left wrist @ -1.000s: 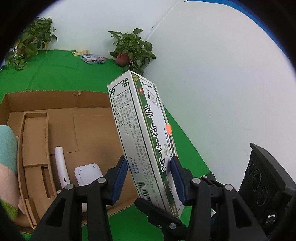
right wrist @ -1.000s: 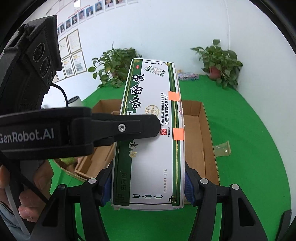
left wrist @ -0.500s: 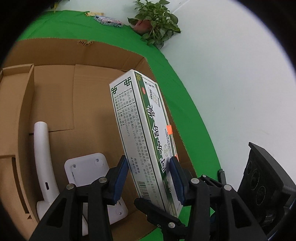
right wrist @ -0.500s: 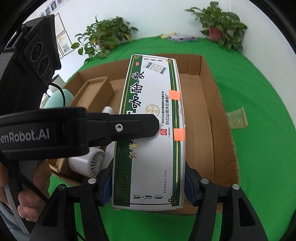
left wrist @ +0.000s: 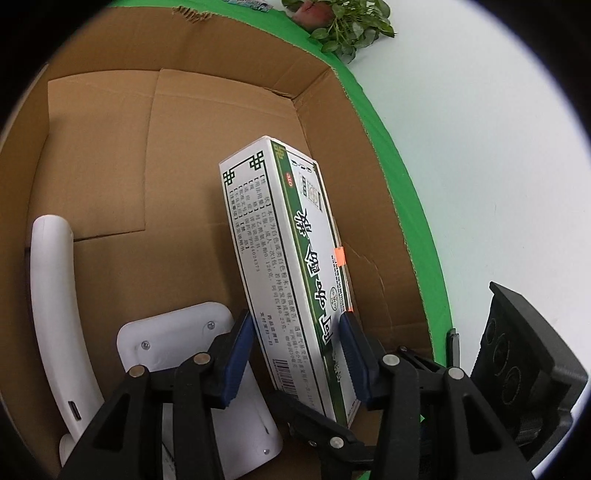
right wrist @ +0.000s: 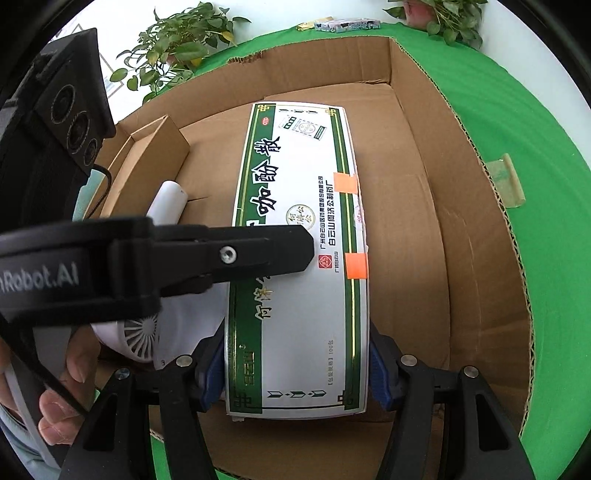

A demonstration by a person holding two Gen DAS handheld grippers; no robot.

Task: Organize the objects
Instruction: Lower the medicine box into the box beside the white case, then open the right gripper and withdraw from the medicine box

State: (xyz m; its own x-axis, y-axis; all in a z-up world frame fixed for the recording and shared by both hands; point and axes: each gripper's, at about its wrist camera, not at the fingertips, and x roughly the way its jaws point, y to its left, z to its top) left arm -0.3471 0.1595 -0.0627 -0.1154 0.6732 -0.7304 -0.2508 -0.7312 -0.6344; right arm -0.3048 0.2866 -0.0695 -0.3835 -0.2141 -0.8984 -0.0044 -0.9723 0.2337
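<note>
Right wrist view: both the left gripper [left wrist: 297, 354] and the right gripper [right wrist: 297, 369] are clamping the white-and-green printed cardboard medicine box [right wrist: 299, 266], placing it inside the brown corrugated cardboard carton [right wrist: 476, 236], which likely calls next for setting it on the floor and letting go.

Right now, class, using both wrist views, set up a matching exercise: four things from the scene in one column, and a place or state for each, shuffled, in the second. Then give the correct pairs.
Things:
1. medicine box
2. white handheld fan
3. potted plant
4. cardboard box

Places or states:
A. on the green cloth, beyond the far corner of the carton
B. open-topped, resting on the green cloth
C. clamped by the left gripper and the right gripper
D. lying on the carton floor, beside the green-and-white pack

Pairs: 1-C, 2-D, 3-A, 4-B
</note>
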